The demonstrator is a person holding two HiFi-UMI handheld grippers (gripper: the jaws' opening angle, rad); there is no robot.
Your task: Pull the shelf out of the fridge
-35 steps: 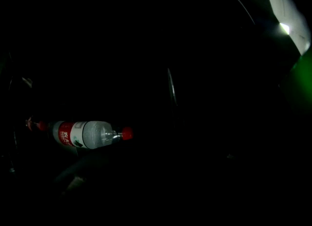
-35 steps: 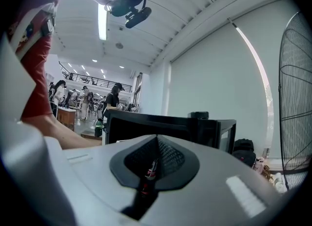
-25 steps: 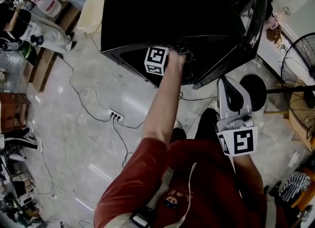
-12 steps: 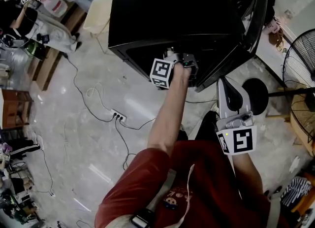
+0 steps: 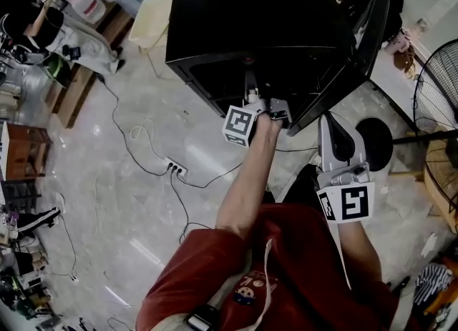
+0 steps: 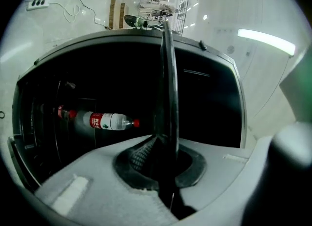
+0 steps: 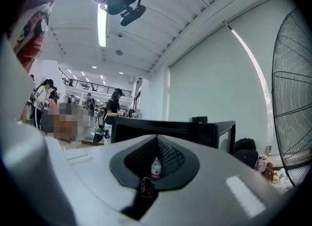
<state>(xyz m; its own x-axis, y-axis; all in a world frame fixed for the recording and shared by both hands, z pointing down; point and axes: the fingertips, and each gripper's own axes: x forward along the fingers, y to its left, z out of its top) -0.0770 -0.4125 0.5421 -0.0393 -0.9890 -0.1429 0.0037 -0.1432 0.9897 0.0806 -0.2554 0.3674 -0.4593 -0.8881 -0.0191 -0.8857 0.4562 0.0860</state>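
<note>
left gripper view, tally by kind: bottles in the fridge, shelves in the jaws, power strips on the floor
bottle: 1
shelf: 1
power strip: 1
total: 3

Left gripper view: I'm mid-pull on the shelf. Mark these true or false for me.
1. The black fridge has its door open. True.
2. The left hand-held gripper is shut on the thin dark shelf. True.
3. The fridge is empty inside. False: a clear plastic bottle with a red label is in there.
4. The right hand-held gripper also grips the shelf. False: it is off the shelf, close to the person's body.
</note>
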